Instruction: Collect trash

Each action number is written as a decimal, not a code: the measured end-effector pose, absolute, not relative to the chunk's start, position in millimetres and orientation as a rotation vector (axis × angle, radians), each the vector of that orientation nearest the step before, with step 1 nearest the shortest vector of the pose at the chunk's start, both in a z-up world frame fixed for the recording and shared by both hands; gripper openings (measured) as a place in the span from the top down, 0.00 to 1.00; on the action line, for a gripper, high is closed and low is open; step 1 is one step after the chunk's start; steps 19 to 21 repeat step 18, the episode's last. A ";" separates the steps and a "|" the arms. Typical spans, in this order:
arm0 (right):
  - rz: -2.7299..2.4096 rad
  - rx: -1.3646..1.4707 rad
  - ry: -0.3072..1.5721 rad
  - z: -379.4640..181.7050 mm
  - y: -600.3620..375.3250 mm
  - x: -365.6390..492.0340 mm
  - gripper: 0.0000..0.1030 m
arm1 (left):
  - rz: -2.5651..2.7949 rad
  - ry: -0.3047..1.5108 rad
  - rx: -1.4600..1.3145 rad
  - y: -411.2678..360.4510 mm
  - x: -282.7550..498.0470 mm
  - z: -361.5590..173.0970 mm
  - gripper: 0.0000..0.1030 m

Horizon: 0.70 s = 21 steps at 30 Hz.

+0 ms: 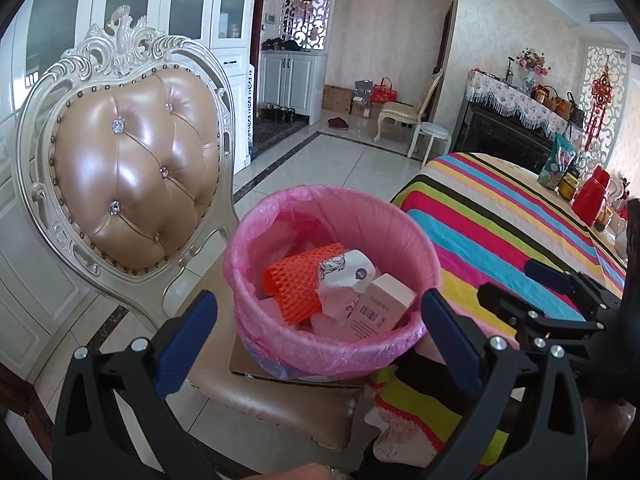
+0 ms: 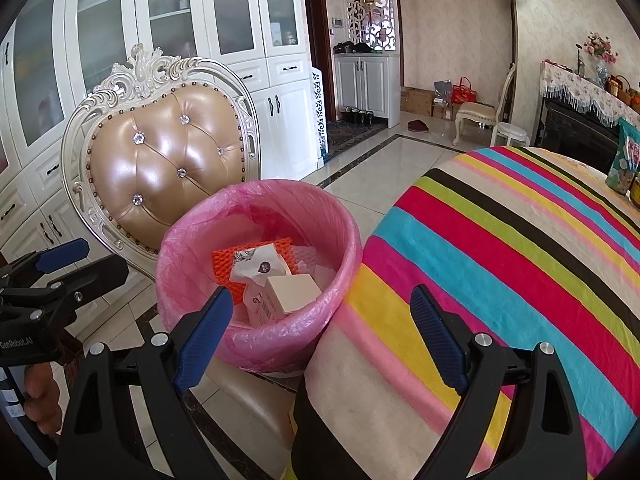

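The trash bin (image 1: 336,280), lined with a pink bag, stands on a flat piece of cardboard (image 1: 256,364) on the seat of the ornate chair (image 1: 132,168), just beside the edge of the worktop (image 2: 520,260) with its striped cloth. Inside it lie an orange foam net (image 1: 296,284), a crumpled white wrapper (image 1: 346,276) and a small pale box (image 1: 382,304) leaning against the near wall. All three sit well down inside the rim.

From where I stand, the collecting looks mostly done: the part of the worktop nearest the bin is bare cloth, and I see no loose scraps there. A few packets and jars stand at the far end, but I cannot tell whether any of that counts as rubbish. The next move, I would guess, calls for a look along the cloth for anything missed, or else for taking hold of the bin or bag.

The left claw (image 1: 320,332) hangs just short of the bin's near rim, its blue fingers spread wide and holding nothing. The right claw (image 2: 324,332) hovers over the gap between bin and worktop, likewise spread apart and empty.
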State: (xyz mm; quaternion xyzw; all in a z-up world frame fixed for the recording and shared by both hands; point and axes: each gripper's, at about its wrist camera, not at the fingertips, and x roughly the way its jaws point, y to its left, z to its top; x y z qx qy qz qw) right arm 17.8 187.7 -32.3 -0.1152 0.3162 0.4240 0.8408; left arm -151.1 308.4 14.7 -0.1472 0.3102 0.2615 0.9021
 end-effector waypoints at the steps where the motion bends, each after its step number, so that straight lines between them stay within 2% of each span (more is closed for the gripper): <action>1: 0.895 -0.241 0.671 -33.1 187.5 18.7 0.17 | 0.537 0.643 -0.311 309.1 -150.8 14.0 0.04; 21: 0.841 -0.229 0.682 -31.8 169.4 29.4 0.17 | 0.569 0.666 -0.343 313.4 -140.6 8.7 0.04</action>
